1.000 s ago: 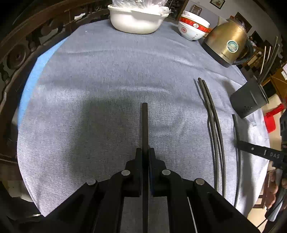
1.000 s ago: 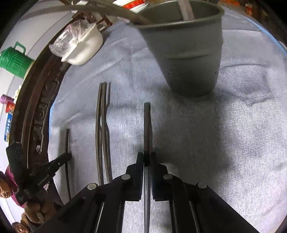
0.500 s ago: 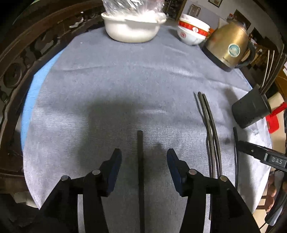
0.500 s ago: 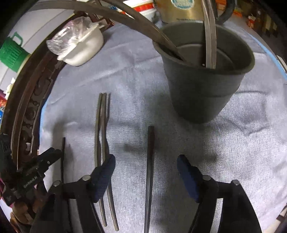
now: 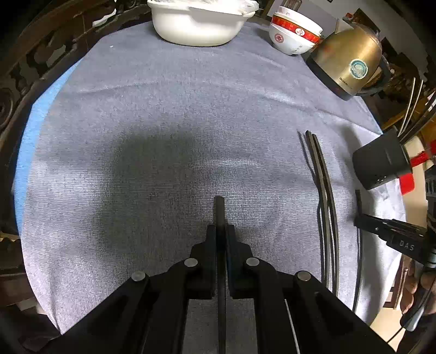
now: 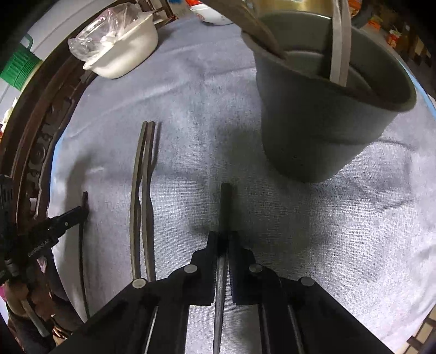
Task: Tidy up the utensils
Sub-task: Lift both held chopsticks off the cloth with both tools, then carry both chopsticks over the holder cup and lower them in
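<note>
The left gripper (image 5: 220, 231) has just closed its jaws on a dark chopstick (image 5: 219, 209); the right gripper (image 6: 224, 237), jaws likewise just closed, pinches another chopstick (image 6: 226, 207). Between them a loose chopstick pair (image 6: 143, 196) lies on the grey-clothed tabletop (image 5: 177, 114), left of the dark utensil cup (image 6: 321, 136). Left of and beyond the cup stands a white pot (image 5: 196, 24).

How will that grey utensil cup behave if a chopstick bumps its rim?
The grey cup probably tips easily: it looks tall, narrower at the base, and thin-walled, so likely light. The utensils leaning out of it may raise its balance. The cloth should limit sliding.
</note>
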A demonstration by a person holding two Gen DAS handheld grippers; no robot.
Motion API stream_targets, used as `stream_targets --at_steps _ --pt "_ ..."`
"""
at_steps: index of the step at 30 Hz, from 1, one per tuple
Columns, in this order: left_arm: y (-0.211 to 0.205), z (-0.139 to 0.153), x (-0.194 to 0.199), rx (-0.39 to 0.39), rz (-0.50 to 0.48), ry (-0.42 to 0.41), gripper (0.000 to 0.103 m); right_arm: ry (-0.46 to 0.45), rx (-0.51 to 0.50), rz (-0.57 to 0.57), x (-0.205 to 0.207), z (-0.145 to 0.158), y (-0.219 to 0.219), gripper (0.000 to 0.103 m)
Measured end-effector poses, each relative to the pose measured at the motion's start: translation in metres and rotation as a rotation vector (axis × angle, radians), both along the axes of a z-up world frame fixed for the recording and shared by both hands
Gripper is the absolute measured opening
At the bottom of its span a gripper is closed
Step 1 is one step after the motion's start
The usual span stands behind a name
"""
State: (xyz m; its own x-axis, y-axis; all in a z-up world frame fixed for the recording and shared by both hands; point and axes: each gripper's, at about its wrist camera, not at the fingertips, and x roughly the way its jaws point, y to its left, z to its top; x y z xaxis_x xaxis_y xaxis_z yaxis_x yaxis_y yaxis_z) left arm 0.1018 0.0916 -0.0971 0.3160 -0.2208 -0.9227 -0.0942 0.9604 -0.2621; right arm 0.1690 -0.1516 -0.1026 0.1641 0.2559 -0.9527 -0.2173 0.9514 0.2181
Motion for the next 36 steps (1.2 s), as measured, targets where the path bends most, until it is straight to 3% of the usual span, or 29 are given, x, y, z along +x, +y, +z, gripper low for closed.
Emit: stream_targets --at_steps 5,7,9,11,17,19,27,29,36 --pt "0.006 0.001 -0.004 -0.018 0.003 0.0 0.006 -0.011 0.007 0.008 -0.003 0.0 0.002 0.008" --pt "0.01 0.008 -0.011 -0.073 0.022 -0.012 0.006 -0.028 0.036 -0.007 -0.01 0.004 -0.003 0.007" --pt "0.007 0.022 -0.015 -0.134 0.04 -0.065 0.006 -0.069 0.068 -0.021 -0.024 0.016 -0.01 0.007" --pt "0.005 0.043 -0.027 -0.139 0.049 -0.144 0.006 -0.118 0.109 -0.038 -0.038 0.03 -0.017 0.007" --pt "-0.006 0.098 -0.056 -0.058 0.103 -0.399 0.006 -0.32 0.181 -0.116 -0.075 0.083 -0.049 0.007" --pt "-0.009 0.112 -0.065 -0.025 0.142 -0.492 0.006 -0.436 0.175 -0.168 -0.087 0.103 -0.061 0.007" --pt "-0.016 0.142 -0.08 0.083 0.248 -0.72 0.006 -0.739 0.184 -0.322 -0.098 0.14 -0.087 0.007" --pt "-0.016 0.145 -0.086 0.108 0.263 -0.748 0.006 -0.795 0.158 -0.328 -0.101 0.141 -0.085 0.007" --pt "-0.02 0.144 -0.098 0.154 0.27 -0.805 0.006 -0.847 0.128 -0.295 -0.119 0.151 -0.085 0.007"
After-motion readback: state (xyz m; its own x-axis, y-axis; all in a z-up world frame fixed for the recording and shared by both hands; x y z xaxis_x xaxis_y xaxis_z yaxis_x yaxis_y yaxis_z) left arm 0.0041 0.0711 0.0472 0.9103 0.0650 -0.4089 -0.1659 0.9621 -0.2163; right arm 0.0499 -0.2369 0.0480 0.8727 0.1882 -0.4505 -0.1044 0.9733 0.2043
